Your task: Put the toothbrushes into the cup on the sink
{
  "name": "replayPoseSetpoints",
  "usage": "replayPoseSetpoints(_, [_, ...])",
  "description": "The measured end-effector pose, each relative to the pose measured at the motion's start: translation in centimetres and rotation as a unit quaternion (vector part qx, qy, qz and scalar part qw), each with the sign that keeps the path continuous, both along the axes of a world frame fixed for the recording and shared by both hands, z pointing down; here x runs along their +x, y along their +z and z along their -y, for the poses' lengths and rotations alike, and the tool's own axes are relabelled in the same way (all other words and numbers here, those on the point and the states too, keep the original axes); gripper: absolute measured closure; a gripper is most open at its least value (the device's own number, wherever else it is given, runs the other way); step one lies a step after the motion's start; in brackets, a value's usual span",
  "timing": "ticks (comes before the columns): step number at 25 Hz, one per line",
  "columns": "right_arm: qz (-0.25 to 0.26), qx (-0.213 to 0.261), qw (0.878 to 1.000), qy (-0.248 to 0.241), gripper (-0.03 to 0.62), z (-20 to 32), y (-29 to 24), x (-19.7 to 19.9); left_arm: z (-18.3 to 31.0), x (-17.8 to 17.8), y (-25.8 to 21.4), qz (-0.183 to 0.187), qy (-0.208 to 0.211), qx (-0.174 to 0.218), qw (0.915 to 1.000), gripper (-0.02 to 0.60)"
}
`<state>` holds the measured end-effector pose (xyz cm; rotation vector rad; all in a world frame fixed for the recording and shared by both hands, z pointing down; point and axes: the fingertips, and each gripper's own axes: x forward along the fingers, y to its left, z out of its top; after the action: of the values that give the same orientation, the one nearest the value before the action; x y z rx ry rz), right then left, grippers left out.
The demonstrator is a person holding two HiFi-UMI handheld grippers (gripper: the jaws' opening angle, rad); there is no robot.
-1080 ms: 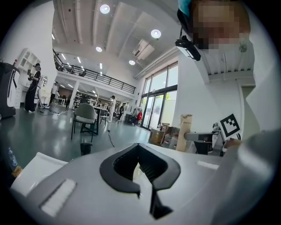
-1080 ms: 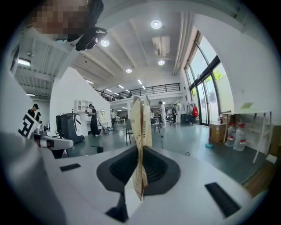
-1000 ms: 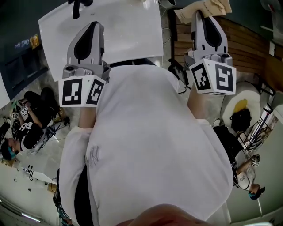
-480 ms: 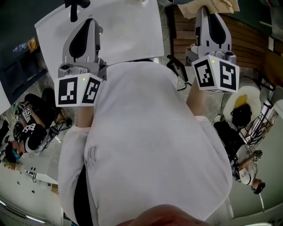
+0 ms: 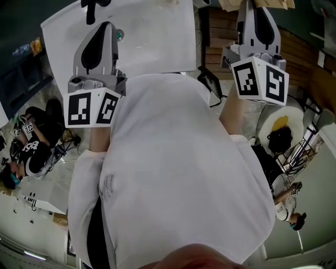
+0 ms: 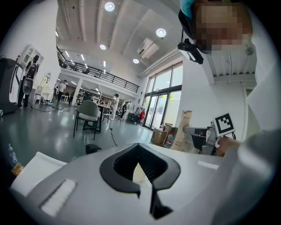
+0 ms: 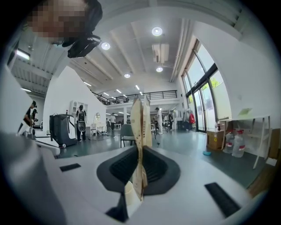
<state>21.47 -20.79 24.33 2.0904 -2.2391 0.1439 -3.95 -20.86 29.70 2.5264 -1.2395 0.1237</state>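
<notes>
Clamping tan packet [image 7: 141, 123] upright, R gripper [image 7: 138, 169] jaws (tight).

White sink [image 5: 152, 42] bears 1 black tap [image 5: 92, 8] at its far edge.

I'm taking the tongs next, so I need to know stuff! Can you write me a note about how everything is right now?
Left gripper: tongs together, nothing between them, pointing at the white rectangular sink top.
Right gripper: tongs shut on a thin tan cardboard-like strip, held off to the sink's right.
Job's things: a black tap stands at the sink's far edge; no toothbrush or cup can be made out.
Done: nothing that shows.
Left: find the toothbrushes and cup, then drop the brushes in.
</notes>
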Motion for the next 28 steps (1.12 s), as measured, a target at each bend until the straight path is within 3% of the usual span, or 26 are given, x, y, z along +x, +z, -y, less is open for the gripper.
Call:
replayPoseSetpoints(10, [0.014, 0.037, 0.997, -0.065, 0.56, 5.4, 0.9, -2.3, 0.5, -1.5, 0.2, 0.002, -0.029, -0.007, 0.9996, 0.584])
replayPoseSetpoints(28, [0.037, 0.016, 0.988, -0.151, 0.562, 9.9, 5.6, -6.7, 0.9, -3.9, 0.8, 0.014, -0.086, -0.018, 0.996, 0.584])
